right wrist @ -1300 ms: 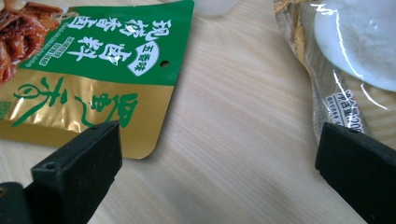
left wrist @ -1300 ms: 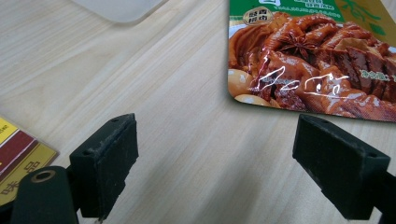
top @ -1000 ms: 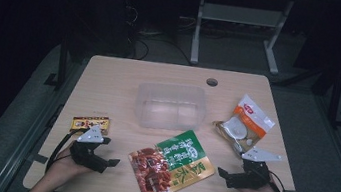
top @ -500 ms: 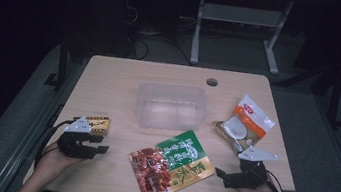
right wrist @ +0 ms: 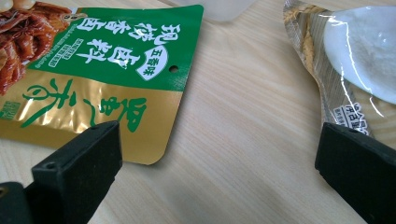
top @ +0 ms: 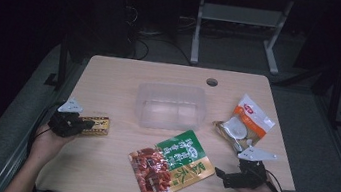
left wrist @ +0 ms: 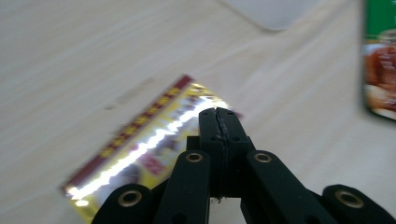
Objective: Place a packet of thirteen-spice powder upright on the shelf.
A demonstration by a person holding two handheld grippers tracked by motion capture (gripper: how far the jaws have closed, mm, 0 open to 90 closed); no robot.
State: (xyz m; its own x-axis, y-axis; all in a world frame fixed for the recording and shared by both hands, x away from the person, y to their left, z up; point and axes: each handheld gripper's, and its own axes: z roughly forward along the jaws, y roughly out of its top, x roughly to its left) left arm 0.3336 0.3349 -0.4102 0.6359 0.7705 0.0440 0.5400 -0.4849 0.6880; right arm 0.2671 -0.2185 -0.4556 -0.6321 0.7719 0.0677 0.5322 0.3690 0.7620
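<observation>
gold packet (top: 95,125) lies at the table's (top: 120,76) left edge; left gripper (top: 84,124) has moved over to it, its jaws just closing together on the packet's near end. right gripper (top: 220,174) gapes, idle.

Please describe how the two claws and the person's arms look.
Both claws are black, with linked arms held by brass-coloured rivets. The left claw and right claw each carry a grey three-cornered plate on top. A dark cable trails from each. The pads are black blocks. The forearms are bare; no sleeves are visible.
</observation>
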